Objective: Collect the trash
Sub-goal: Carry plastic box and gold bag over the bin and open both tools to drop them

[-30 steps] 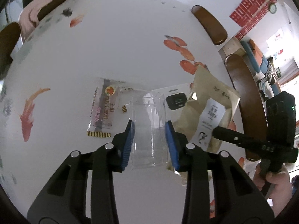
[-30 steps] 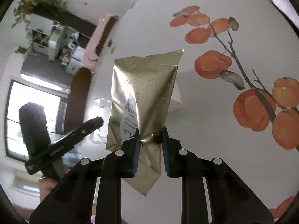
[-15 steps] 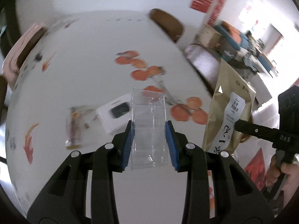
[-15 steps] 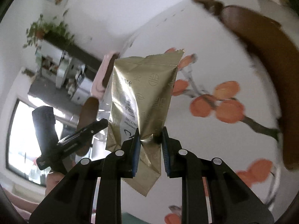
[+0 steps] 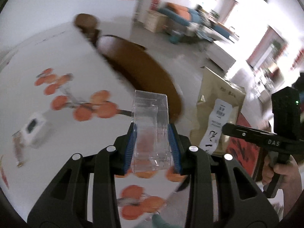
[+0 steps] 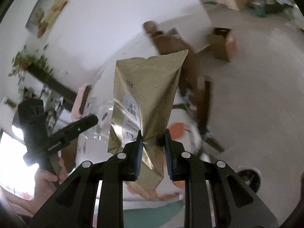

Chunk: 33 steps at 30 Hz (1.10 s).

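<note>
My left gripper (image 5: 152, 148) is shut on a clear plastic box (image 5: 150, 127) and holds it in the air above the table's right edge. My right gripper (image 6: 152, 148) is shut on a gold foil snack bag (image 6: 146, 102), held upright off the table. The bag also shows in the left wrist view (image 5: 216, 119), with the right gripper (image 5: 266, 142) behind it. The left gripper (image 6: 57, 133) and the clear box (image 6: 98, 117) show at the left of the right wrist view. A small white box (image 5: 35, 128) and a flat wrapper (image 5: 18, 150) lie on the table at the left.
The white tablecloth (image 5: 38, 66) has orange fruit prints. A brown wooden chair back (image 5: 140, 72) stands at the table's right edge. A cardboard box (image 6: 222, 43) sits on the floor beyond. Something teal (image 6: 152, 214) shows below both grippers.
Both grippers have lifted their loads off the table and swung to the right, past the table edge toward the chair and floor. Grips unchanged.
</note>
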Available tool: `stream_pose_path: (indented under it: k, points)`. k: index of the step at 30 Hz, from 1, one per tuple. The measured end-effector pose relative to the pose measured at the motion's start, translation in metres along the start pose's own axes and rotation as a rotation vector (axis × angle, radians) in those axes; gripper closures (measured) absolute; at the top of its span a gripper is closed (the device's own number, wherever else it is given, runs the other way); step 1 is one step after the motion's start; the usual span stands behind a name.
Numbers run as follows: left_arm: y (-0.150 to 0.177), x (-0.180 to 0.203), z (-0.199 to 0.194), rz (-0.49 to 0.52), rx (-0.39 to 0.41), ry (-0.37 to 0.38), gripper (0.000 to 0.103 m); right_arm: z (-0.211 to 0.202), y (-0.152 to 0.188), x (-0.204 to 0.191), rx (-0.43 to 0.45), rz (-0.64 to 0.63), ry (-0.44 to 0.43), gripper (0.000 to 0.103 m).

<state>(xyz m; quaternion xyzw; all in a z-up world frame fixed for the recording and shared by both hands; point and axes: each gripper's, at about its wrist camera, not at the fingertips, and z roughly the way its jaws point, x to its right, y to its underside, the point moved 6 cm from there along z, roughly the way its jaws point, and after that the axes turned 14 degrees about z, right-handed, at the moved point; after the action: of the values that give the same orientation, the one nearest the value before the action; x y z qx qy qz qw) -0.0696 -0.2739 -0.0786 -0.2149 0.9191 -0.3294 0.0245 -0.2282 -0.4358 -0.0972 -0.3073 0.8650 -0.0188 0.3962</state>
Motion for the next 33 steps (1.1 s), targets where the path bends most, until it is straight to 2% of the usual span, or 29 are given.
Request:
stream_pose_path:
  k: [8,13,16,19,22,24,27,31,33]
  points:
    - [-0.002,0.132,0.053,0.196,-0.091,0.173,0.071,-0.077,0.038,0.129,0.101,0.234,0.095,0.081]
    - [0.024,0.210,0.099,0.308,-0.187,0.265,0.071,-0.099,0.076,0.220,0.117,0.421,0.169,0.081]
    - [0.046,0.247,0.130,0.337,-0.254,0.325,0.071,-0.099,0.103,0.275,0.105,0.534,0.212,0.081]
    - [0.072,0.275,0.167,0.399,-0.316,0.335,0.071,-0.078,0.136,0.327,0.070,0.650,0.247,0.081]
    - [0.112,0.286,0.222,0.394,-0.412,0.364,0.071,-0.051,0.161,0.372,0.023,0.728,0.268,0.081]
    - [0.134,0.289,0.253,0.361,-0.465,0.406,0.071,-0.018,0.177,0.400,-0.017,0.769,0.282,0.081]
    - [0.172,0.291,0.301,0.409,-0.510,0.380,0.071,0.030,0.197,0.448,-0.071,0.833,0.290,0.081]
    - [0.230,0.281,0.380,0.425,-0.599,0.378,0.071,0.100,0.217,0.499,-0.137,0.891,0.300,0.081]
    - [0.254,0.280,0.414,0.470,-0.624,0.377,0.071,0.134,0.230,0.523,-0.172,0.903,0.307,0.081]
